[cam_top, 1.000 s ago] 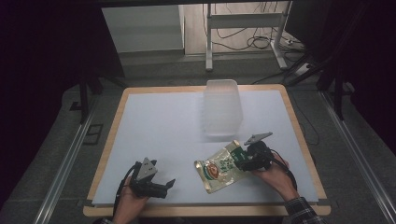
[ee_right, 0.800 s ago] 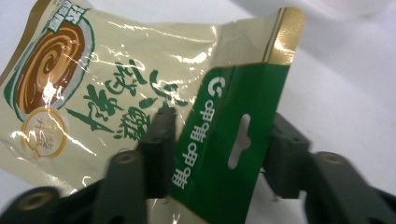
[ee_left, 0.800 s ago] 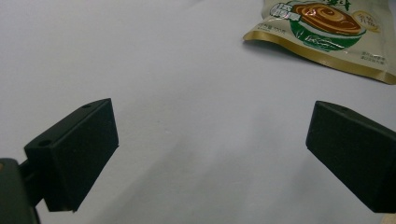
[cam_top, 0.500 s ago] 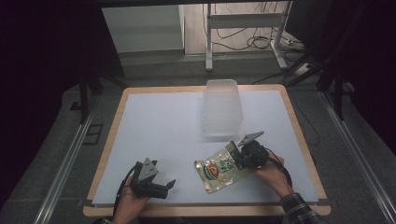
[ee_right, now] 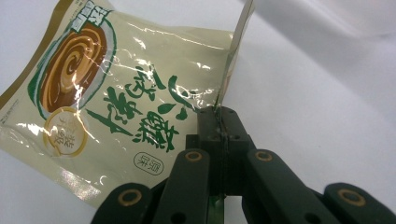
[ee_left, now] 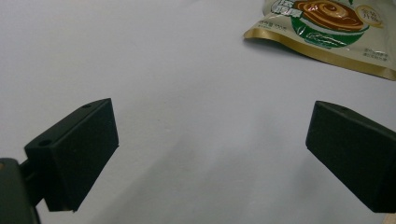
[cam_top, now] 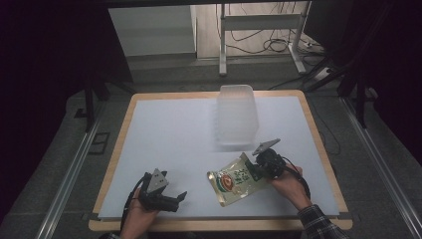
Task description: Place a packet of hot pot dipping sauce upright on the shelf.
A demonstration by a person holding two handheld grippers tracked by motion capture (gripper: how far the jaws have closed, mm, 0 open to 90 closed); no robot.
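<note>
The right gripper point(cam_top: 255, 168) has just clamped the pouch's point(cam_top: 233, 180) right edge; clear bin point(cam_top: 237, 115) just beyond; left gripper point(cam_top: 175, 199) wide, idle.

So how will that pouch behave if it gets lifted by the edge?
Probably floppy: the pouch already bends up where the right gripper has just closed on its edge. Its glossy, crinkled film looks slippery, so it may slide out of a thin-edge pinch. It lies fairly flat, so it is likely light.

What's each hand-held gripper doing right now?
Left hand-held gripper: open, empty, low over the table.
Right hand-held gripper: jaws have just been closing, now shut on the edge of the snack pouch.
</note>
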